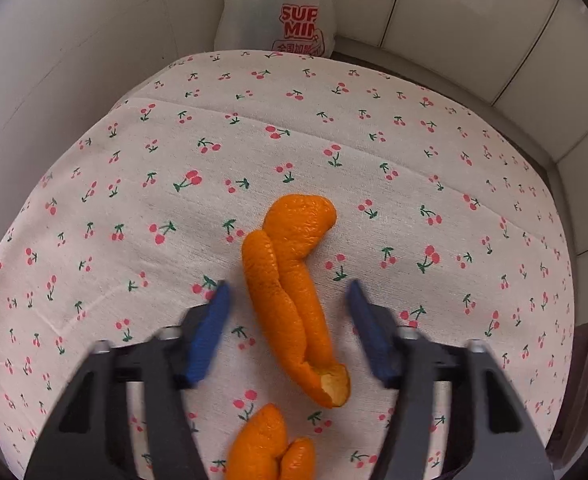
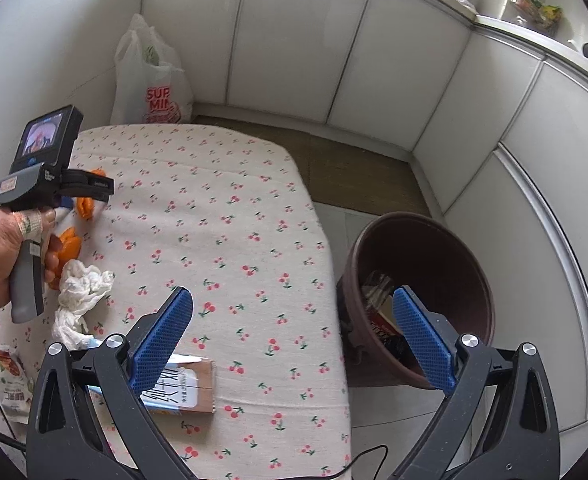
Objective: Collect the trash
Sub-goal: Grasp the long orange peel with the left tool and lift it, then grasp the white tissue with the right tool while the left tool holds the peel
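Note:
A long orange peel (image 1: 294,292) lies on the cherry-print tablecloth (image 1: 374,140). My left gripper (image 1: 287,300) is open, its blue pads on either side of the peel, not touching it. A second peel piece (image 1: 265,448) lies nearer the camera. In the right wrist view the left gripper body (image 2: 45,176) is held over the peels (image 2: 85,206) at the table's left. My right gripper (image 2: 294,312) is open and empty, above the table's right edge. A crumpled white tissue (image 2: 79,300), a flat milk carton (image 2: 185,388) and a snack wrapper (image 2: 11,376) lie on the table.
A dark brown bin (image 2: 422,296) with some trash inside stands on the floor right of the table. A white plastic shopping bag (image 2: 149,80) stands behind the table by the wall; it also shows in the left wrist view (image 1: 277,12). White cabinets surround the area.

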`<state>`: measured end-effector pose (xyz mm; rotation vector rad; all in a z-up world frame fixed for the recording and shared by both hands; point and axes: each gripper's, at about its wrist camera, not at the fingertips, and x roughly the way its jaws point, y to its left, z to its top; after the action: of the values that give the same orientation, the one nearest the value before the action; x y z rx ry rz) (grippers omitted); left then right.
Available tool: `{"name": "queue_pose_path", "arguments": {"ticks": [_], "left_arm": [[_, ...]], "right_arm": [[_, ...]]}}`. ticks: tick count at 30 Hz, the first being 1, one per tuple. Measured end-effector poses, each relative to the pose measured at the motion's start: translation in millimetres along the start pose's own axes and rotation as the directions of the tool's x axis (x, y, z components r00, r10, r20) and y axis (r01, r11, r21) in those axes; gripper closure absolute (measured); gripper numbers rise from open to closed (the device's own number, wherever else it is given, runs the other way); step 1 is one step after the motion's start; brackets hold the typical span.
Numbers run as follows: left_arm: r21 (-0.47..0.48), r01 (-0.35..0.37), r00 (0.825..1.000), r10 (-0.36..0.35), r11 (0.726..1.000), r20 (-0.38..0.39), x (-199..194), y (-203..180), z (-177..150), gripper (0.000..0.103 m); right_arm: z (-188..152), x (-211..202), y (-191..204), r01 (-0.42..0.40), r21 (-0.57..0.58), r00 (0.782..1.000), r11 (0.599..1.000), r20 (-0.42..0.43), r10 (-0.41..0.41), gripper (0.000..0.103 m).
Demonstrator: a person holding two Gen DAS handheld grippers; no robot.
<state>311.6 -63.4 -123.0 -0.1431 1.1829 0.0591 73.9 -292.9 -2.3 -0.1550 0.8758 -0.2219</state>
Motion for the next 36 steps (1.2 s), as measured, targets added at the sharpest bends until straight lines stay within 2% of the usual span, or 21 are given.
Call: {"name": "queue_pose_path", "arguments": {"ticks": [2,4,11,13,14,16,18,20,22,24,26,28,29,31,32,33,36], "left_arm": [[0.007,0.035,0.999,-0.035,0.999,-0.002,1.1,11.5,3.7,0.075],[0.013,0.065,0.998,-0.065,0.998,0.005,-5.1,22.9,1.5,0.082],[0.017,0.187,0.979,-0.188,0.982,0.076,-60.9,73.3,-34.7,0.083],[0.016,0.231,0.969,-0.231,0.973,0.087,-81.0,82.7,-50.0,0.083],[0.007,0.262,0.961,-0.262,0.965,0.091,-92.2,88.2,-59.9,0.083],[-0.007,0.304,0.947,-0.302,0.953,0.109,-107.7,97.6,-75.4,0.083],[-0.003,0.325,0.937,-0.322,0.946,0.136,-123.3,106.5,-95.4,0.083],[0.012,0.317,0.934,-0.314,0.949,0.17,-132.1,113.8,-116.6,0.083],[0.007,0.312,0.936,-0.309,0.95,0.168,-129.3,113.1,-120.5,0.083],[-0.009,0.359,0.922,-0.353,0.933,0.161,-129.0,114.1,-118.8,0.083],[-0.011,0.372,0.912,-0.363,0.928,0.193,-135.9,117.1,-117.4,0.083],[-0.001,0.387,0.899,-0.378,0.922,0.22,-142.7,115.8,-117.1,0.083],[0.003,0.395,0.895,-0.385,0.919,0.223,-144.0,115.4,-117.4,0.083],[-0.002,0.402,0.894,-0.392,0.916,0.217,-142.0,117.0,-116.9,0.083],[-0.012,0.405,0.895,-0.394,0.914,0.21,-139.1,117.7,-116.3,0.083],[-0.026,0.412,0.895,-0.399,0.911,0.201,-137.2,119.2,-116.2,0.083],[-0.065,0.426,0.895,-0.41,0.902,0.178,-130.3,124.1,-115.6,0.083]], "right_arm": [[-0.5,3.7,9.2,-0.038,-0.02,0.999,0.999,-0.015,0.038,0.007],[-1.3,6.2,18.0,-0.068,-0.041,0.997,0.997,-0.023,0.067,0.007],[0.9,14.7,64.8,-0.234,-0.19,0.972,0.953,-0.038,0.231,0.007],[1.9,22.8,81.0,-0.31,-0.2,0.95,0.929,-0.089,0.298,0.007],[3.3,28.5,90.9,-0.356,-0.188,0.933,0.915,-0.127,0.337,0.007],[5.5,36.1,104.8,-0.406,-0.158,0.909,0.9,-0.17,0.38,0.007],[9.2,44.5,116.4,-0.442,-0.108,0.887,0.891,-0.201,0.416,0.007],[10.8,52.6,124.4,-0.463,-0.052,0.867,0.885,-0.232,0.44,0.007],[12.1,61.5,129.1,-0.483,0.005,0.846,0.876,-0.255,0.468,0.007],[13.9,71.2,132.4,-0.501,0.082,0.818,0.861,-0.279,0.503,0.007],[15.6,79.2,136.1,-0.517,0.141,0.792,0.844,-0.295,0.534,0.007],[15.7,85.1,139.8,-0.52,0.169,0.781,0.837,-0.302,0.546,0.007],[15.1,87.7,141.9,-0.51,0.169,0.785,0.844,-0.311,0.536,0.008],[14.4,92.4,147.0,-0.503,0.153,0.788,0.851,-0.324,0.524,0.017],[13.6,95.3,149.1,-0.504,0.149,0.783,0.851,-0.336,0.523,0.031],[12.4,98.7,150.6,-0.51,0.156,0.772,0.846,-0.35,0.53,0.043],[8.6,105.3,149.9,-0.52,0.187,0.75,0.833,-0.367,0.55,0.06]]}}
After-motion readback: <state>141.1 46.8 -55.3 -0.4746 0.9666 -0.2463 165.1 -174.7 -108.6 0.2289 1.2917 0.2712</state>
